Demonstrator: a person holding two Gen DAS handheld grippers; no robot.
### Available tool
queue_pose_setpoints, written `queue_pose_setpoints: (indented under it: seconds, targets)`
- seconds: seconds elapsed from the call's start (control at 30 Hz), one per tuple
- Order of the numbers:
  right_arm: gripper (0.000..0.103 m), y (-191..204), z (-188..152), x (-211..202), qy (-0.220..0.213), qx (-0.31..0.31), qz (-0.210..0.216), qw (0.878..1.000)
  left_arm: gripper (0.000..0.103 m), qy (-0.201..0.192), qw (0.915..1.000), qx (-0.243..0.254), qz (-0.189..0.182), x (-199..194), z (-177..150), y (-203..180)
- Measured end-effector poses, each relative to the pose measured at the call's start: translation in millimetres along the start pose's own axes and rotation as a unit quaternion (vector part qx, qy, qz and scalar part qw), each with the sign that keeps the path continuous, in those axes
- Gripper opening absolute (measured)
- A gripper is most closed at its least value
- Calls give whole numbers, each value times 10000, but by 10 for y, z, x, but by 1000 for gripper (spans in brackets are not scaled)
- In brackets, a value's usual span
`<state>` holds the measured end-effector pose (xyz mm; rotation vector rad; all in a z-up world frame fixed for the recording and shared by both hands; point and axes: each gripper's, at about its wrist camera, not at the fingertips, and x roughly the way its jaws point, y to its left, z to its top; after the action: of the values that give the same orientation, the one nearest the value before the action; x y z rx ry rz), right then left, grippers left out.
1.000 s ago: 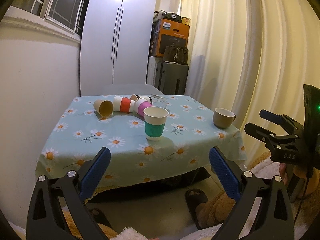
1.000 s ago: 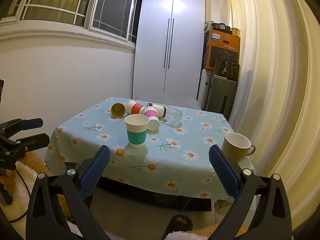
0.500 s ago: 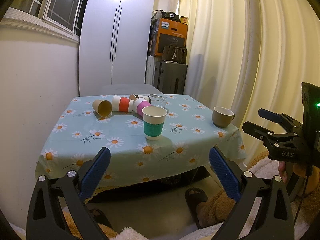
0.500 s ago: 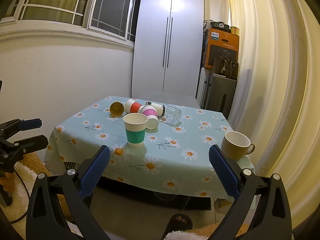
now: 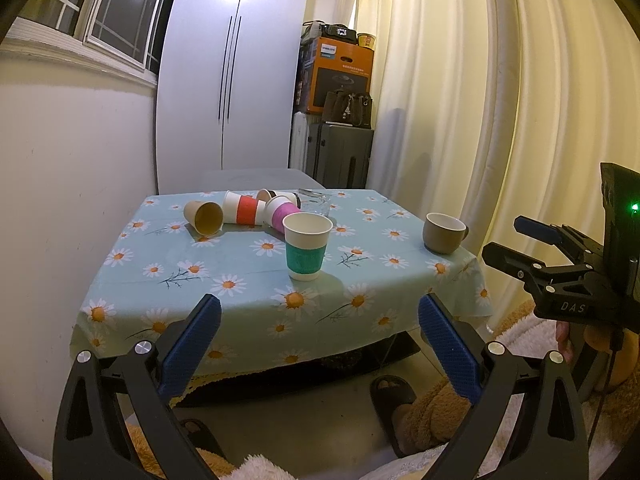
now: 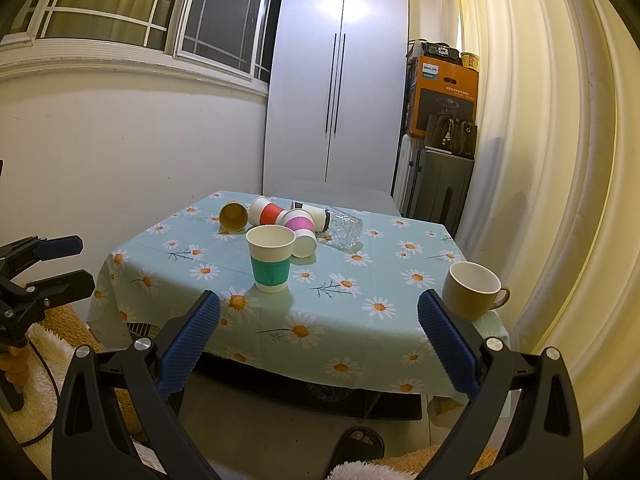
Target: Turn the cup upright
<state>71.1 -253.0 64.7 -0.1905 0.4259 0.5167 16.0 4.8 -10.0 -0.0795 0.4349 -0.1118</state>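
Left gripper (image 5: pixel 318 338): We hold it in front of the table, off the near edge. Its blue fingers (image 5: pixel 192 346) are spread wide apart and hold nothing.
Wall (image 6: pixel 120 152): We see it close along the table's left edge, so there is little room on that side.
Table (image 6: pixel 280 312): It wears a blue cloth with daisies. The front half is mostly bare cloth, with room to move.
Brown cup (image 6: pixel 233 216): It lies on its side at the back left, mouth toward us.
Red cup (image 6: pixel 267 212): It lies on its side, touching the brown cup.
Pink cup (image 6: pixel 300 230): It lies on its side in the same pile.
Green cup (image 6: pixel 270 258): It stands upright near the middle, just in front of the pile.
Glass (image 6: pixel 344 228): It lies on its side at the right end of the pile.
Mug (image 6: pixel 472 290): It stands upright at the front right corner, very near the edge.
Right gripper (image 6: pixel 318 338): We hold it off the near edge too. Its blue fingers (image 6: pixel 446 346) are wide apart with nothing between them.
Orange box (image 6: pixel 446 96): It sits on a shelf in the far corner, and we can read "PHILIPS" on it.
Writing: In the left wrist view the right gripper's body (image 5: pixel 572 280) says "DAS".
Curtain (image 6: pixel 540 160): It hangs close by the table's right edge.
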Motion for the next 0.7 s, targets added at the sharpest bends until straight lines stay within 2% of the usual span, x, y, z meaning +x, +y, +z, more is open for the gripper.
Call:
queue_pose_setpoints:
  seconds: [0.7]
  targets:
    - [98,-18,-9,0,-2,11,1,10000,96,-5,10000,11,-11,-4,3,7]
